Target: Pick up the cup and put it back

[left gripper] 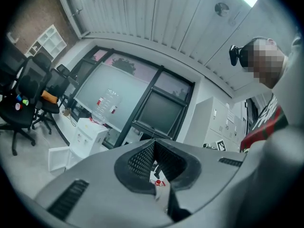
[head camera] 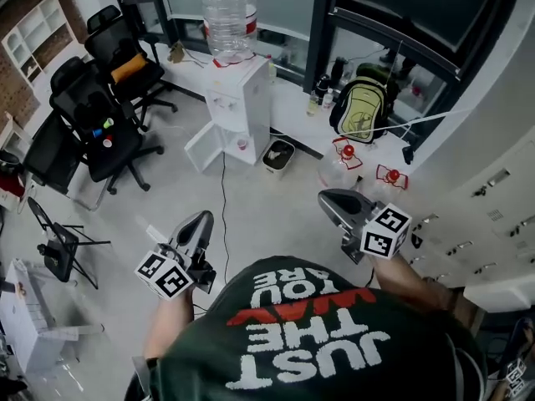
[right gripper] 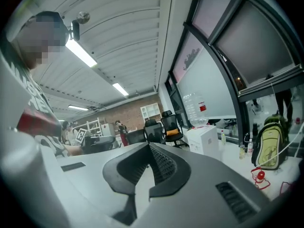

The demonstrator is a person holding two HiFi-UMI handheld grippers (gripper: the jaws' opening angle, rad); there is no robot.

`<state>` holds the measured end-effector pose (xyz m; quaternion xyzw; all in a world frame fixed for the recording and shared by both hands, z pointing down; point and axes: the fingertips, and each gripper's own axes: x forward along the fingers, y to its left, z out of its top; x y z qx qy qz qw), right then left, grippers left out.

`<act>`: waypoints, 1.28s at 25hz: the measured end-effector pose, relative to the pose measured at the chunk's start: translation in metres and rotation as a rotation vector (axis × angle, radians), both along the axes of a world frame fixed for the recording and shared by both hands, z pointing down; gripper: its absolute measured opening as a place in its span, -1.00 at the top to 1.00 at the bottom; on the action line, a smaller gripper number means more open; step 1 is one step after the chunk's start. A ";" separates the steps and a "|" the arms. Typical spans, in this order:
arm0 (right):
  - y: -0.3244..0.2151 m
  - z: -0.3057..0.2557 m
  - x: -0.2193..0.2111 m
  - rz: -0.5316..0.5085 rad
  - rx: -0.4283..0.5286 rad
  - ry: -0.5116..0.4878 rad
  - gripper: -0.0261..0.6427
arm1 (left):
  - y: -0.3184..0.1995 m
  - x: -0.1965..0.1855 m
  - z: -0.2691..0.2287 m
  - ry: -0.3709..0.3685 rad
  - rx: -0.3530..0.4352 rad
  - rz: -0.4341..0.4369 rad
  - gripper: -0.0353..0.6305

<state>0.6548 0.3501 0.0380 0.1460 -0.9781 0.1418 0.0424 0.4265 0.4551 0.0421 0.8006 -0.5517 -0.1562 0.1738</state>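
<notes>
No cup can be made out in any view, so its place, long axis and heading cannot be told. The grey two-jaw left gripper [head camera: 202, 218] and the grey two-jaw right gripper [head camera: 326, 197] are held over the pale office floor [head camera: 267, 224], each with its jaws together on nothing. If the jaws are not parted before the approach, the cup is likely to be knocked over rather than grasped.

Cup out of sight in head view and both gripper views; look, pose, place cannot be told.
</notes>
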 end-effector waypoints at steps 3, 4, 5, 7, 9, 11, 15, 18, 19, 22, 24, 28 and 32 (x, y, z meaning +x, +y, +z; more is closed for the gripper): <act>-0.008 0.002 0.027 0.011 -0.006 0.000 0.83 | -0.013 0.025 -0.001 0.003 0.007 0.012 0.87; -0.011 0.003 0.034 0.015 -0.009 -0.002 0.83 | -0.016 0.032 -0.001 0.004 0.006 0.017 0.87; -0.014 0.004 0.040 0.021 -0.014 -0.005 0.83 | -0.018 0.038 0.000 0.004 0.000 0.022 0.87; -0.018 0.007 0.049 0.030 -0.031 -0.013 0.83 | -0.021 0.048 0.001 -0.005 -0.014 0.033 0.87; -0.020 0.010 0.053 0.028 -0.044 -0.020 0.83 | -0.023 0.052 0.001 -0.018 -0.025 0.035 0.87; -0.023 0.013 0.051 0.022 -0.050 -0.027 0.83 | -0.024 0.050 0.000 -0.023 -0.033 0.028 0.87; -0.027 0.017 0.041 0.020 -0.059 -0.031 0.83 | -0.027 0.037 0.003 -0.024 -0.045 0.015 0.87; -0.033 0.020 0.032 0.021 -0.060 -0.020 0.83 | -0.038 0.025 0.005 -0.011 -0.039 0.015 0.87; -0.036 0.019 0.028 0.023 -0.059 -0.015 0.83 | -0.042 0.021 0.004 -0.007 -0.034 0.020 0.87; -0.047 0.017 0.014 0.028 -0.042 0.002 0.83 | -0.057 0.008 0.003 -0.010 -0.016 0.043 0.87; -0.060 0.018 -0.002 0.039 -0.036 0.010 0.83 | -0.068 -0.011 0.005 -0.002 -0.007 0.049 0.87; -0.088 0.025 -0.065 0.058 -0.042 0.017 0.83 | -0.085 -0.079 0.021 0.014 -0.017 0.047 0.87; -0.113 0.031 -0.167 0.068 -0.043 0.017 0.83 | -0.102 -0.182 0.043 0.020 -0.030 0.046 0.87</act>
